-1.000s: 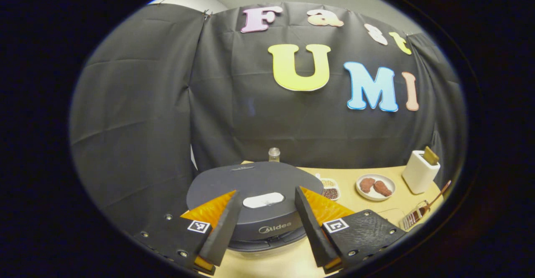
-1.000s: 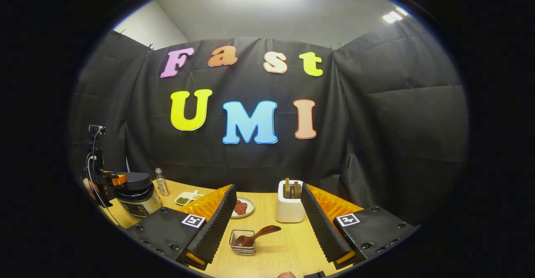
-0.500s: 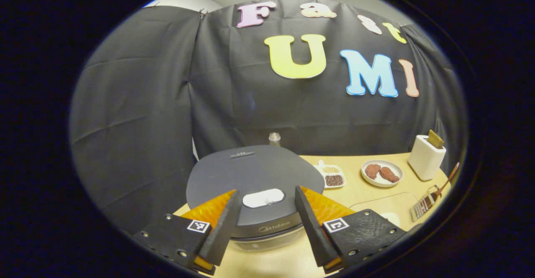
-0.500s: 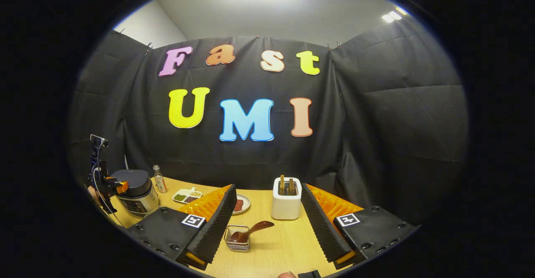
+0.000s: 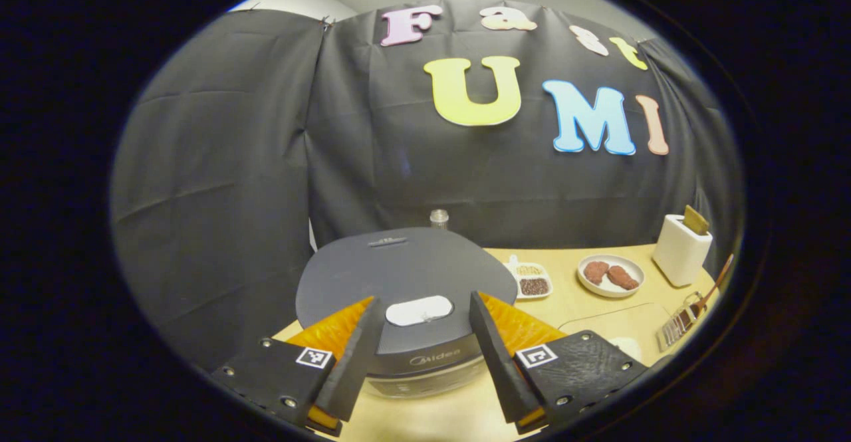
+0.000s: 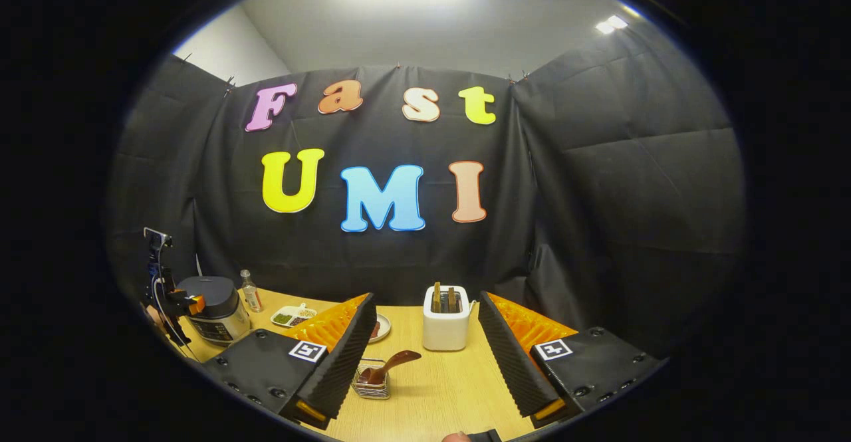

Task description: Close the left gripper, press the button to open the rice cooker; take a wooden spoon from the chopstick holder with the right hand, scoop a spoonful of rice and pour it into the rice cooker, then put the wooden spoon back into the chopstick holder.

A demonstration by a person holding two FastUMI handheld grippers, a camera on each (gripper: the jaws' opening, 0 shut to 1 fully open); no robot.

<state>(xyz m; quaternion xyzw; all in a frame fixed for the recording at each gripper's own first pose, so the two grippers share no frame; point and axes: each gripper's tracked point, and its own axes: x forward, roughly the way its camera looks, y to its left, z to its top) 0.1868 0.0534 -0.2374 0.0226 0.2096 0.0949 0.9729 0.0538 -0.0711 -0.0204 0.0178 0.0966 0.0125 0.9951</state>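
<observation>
The dark grey rice cooker (image 5: pixel 405 272) sits just ahead of my left gripper (image 5: pixel 425 362), lid down, its white button (image 5: pixel 419 310) between the open fingers and a little beyond them. Nothing is held. My right gripper (image 6: pixel 425 369) is open and empty above the table's front. Beyond it stands the white chopstick holder (image 6: pixel 445 319) with two wooden handles (image 6: pixel 443 297) sticking up. In the left gripper view the holder (image 5: pixel 678 250) is at the far right. In the right gripper view the cooker (image 6: pixel 213 309) is at far left, with the left gripper (image 6: pixel 178 301) at it.
A wire basket (image 6: pixel 372 383) holding a dark brown spoon (image 6: pixel 392 364) sits near my right gripper's left finger. A plate with brown meat pieces (image 5: pixel 610 274), a small divided dish of beans (image 5: pixel 530 280) and a small bottle (image 6: pixel 250 290) stand on the wooden table (image 6: pixel 439 395).
The left gripper has risen and tipped down, so more of the cooker's lid top shows. The right gripper has drifted, shifting the holder and basket left in its view. Both stayed open.
</observation>
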